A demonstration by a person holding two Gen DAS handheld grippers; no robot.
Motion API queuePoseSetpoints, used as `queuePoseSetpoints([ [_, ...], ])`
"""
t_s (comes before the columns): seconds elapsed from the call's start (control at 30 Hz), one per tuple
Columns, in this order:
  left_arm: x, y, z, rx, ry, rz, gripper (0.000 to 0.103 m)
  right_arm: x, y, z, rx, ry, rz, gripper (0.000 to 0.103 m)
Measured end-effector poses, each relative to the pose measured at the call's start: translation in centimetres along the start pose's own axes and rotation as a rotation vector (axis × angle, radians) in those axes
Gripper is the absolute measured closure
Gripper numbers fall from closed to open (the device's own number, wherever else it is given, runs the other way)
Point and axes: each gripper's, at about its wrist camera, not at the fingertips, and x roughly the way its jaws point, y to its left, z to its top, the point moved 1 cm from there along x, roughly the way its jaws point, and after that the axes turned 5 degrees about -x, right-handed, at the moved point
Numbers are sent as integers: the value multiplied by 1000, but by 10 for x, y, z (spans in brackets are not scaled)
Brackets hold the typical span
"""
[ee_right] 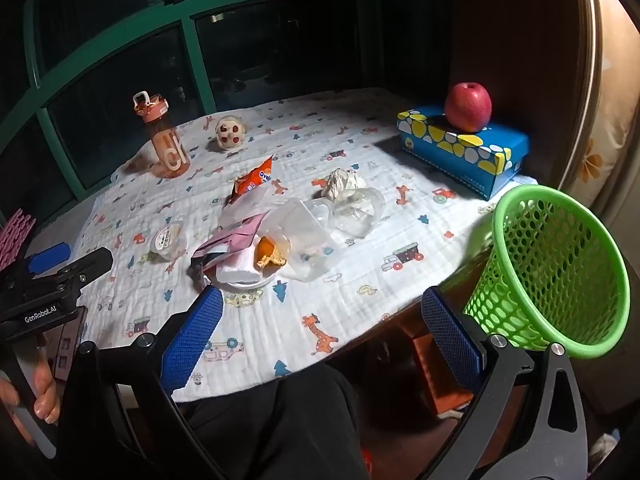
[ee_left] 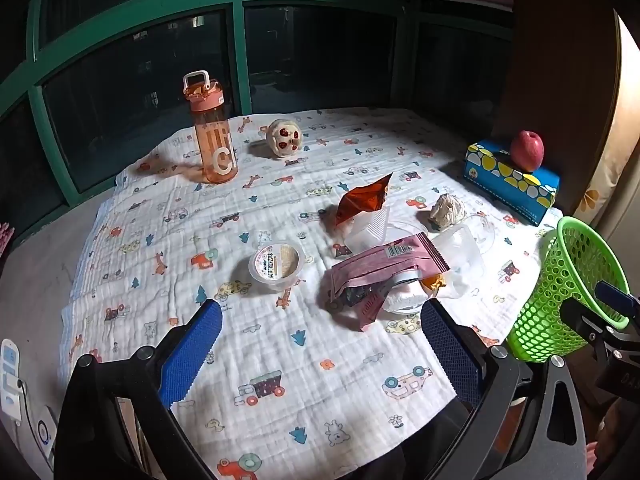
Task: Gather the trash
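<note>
Left wrist view: your left gripper [ee_left: 322,354] hangs over the printed white cloth [ee_left: 256,344] with its blue pads spread wide, nothing between them. Just ahead lies the trash heap: a pink foil wrapper [ee_left: 386,266] with its long axis running from lower left to upper right, barcode end pointing toward the clear plastic tubs [ee_left: 460,248] it leans against. Behind it an orange foil packet [ee_left: 362,198] stands tilted, its sharp corner pointing up and right. A small round jelly cup [ee_left: 275,264] sits apart to the left of the heap, lid half peeled. A crumpled paper wad [ee_left: 448,210] lies right of the orange packet. The green mesh basket [ee_left: 568,292] stands at the cloth's right edge, leaning, mouth toward you. Far back: an orange drinking bottle [ee_left: 211,130] upright, a cream spotted ball [ee_left: 284,138], and a red apple [ee_left: 527,150] atop a blue patterned box [ee_left: 508,182]. Right wrist view: your right gripper [ee_right: 322,354] is likewise splayed and empty, held over the near table edge. The pink wrapper [ee_right: 236,236] here points away and right; the orange packet [ee_right: 254,182] rises beyond it. The basket [ee_right: 556,272] sits just beside the right pad. Your left gripper [ee_right: 60,264] shows at the left edge.
</note>
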Motion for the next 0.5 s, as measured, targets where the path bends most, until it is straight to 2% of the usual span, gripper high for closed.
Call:
queuePoseSetpoints([
  [0.5,-3,0,-1,-2,2,-4,7,0,2,0,-4,0,4,5],
])
